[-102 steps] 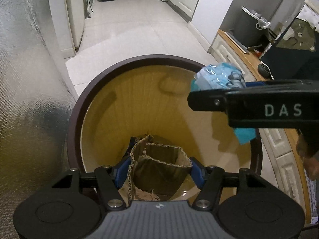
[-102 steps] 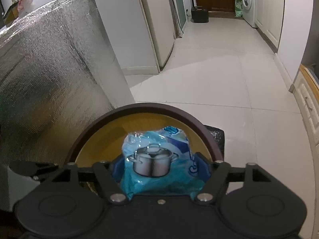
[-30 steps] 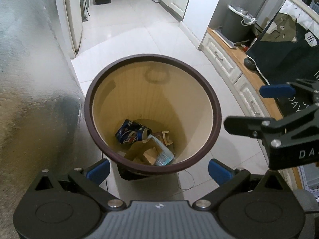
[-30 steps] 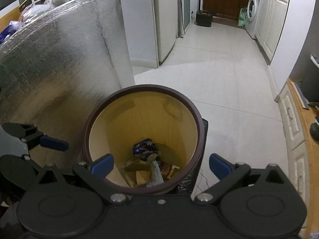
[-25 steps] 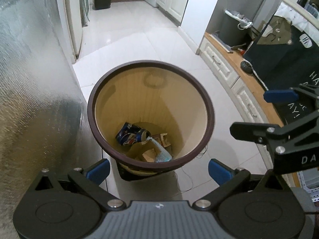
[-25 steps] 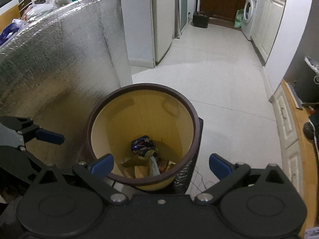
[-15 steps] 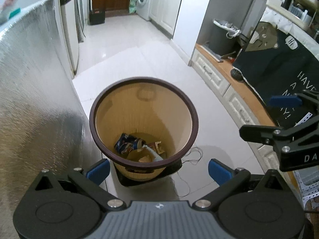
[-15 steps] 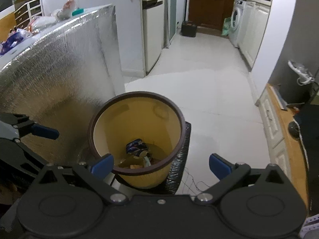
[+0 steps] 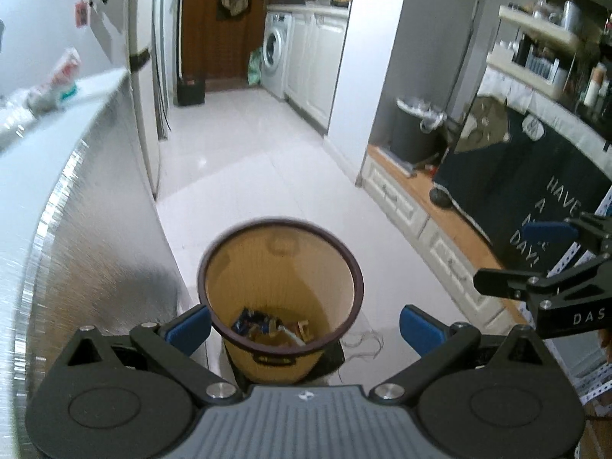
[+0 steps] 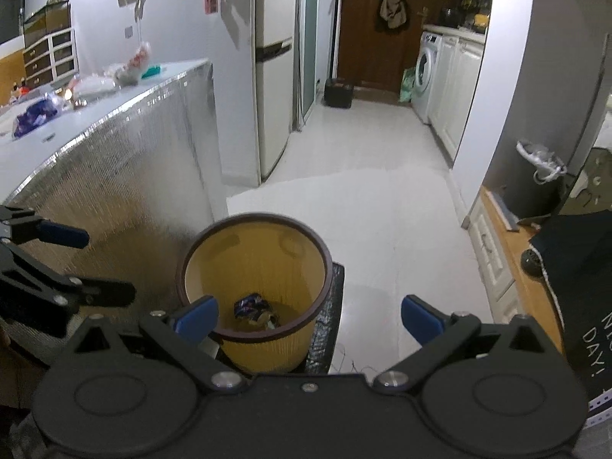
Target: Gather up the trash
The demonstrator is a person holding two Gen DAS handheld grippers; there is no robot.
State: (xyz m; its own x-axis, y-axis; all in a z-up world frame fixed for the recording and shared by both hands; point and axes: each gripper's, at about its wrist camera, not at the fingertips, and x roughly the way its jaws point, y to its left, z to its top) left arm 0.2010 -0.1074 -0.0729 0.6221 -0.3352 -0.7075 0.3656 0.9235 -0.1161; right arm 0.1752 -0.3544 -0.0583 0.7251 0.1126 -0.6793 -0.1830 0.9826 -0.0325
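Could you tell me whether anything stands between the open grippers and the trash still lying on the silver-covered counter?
Nothing visible does. Both the left gripper and the right gripper are open and empty above the bin. The wrappers lie on top of the counter to the left, with open air between.

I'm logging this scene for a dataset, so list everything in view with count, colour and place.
Round waste bin: one, yellow with dark brown rim, on the floor beside the counter.
Crumpled trash: several pieces, blue and tan, in the bin's bottom.
Foil-covered counter: one, silver, left of the bin.
Bags and wrappers: several, mixed colours, on the countertop.
Refrigerator: one, pale, behind the counter.
Washing machine: one, white, far end.
Dark bin with white liner: one, right wall.
Left gripper: black, blue pads, open.
Right gripper: black, blue pads, open.
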